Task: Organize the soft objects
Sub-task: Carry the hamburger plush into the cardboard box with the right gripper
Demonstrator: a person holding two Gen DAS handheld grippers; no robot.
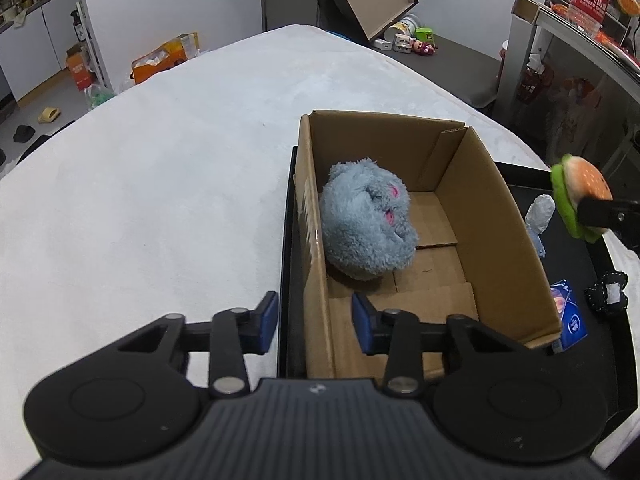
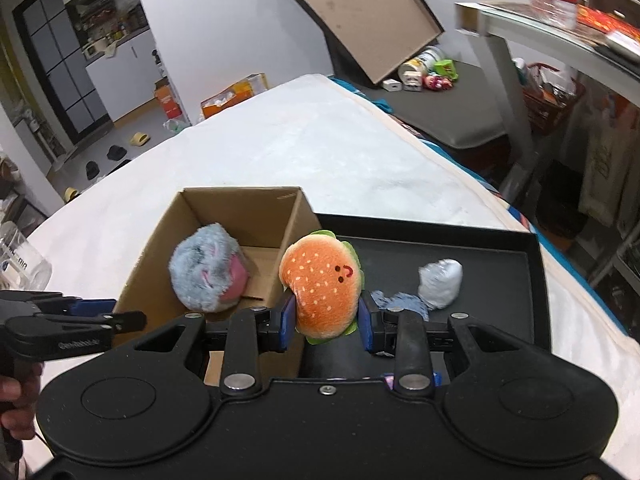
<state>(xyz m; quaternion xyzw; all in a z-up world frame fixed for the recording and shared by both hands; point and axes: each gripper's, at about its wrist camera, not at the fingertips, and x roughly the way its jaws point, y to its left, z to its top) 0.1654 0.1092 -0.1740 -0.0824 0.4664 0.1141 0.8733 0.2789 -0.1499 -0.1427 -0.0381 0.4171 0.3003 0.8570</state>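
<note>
the right gripper (image 2: 327, 316) is clamping a plush burger (image 2: 322, 282) between its blue pads, holding it above the black tray (image 2: 500, 240) beside the cardboard box (image 2: 240, 200); the left gripper (image 1: 315, 322) is gaping partly open with nothing gripped, straddling the box's near wall; a fluffy blue plush (image 1: 366, 220) is lying inside the box; a silver-grey soft toy (image 2: 438, 282) is resting on the tray.
</note>
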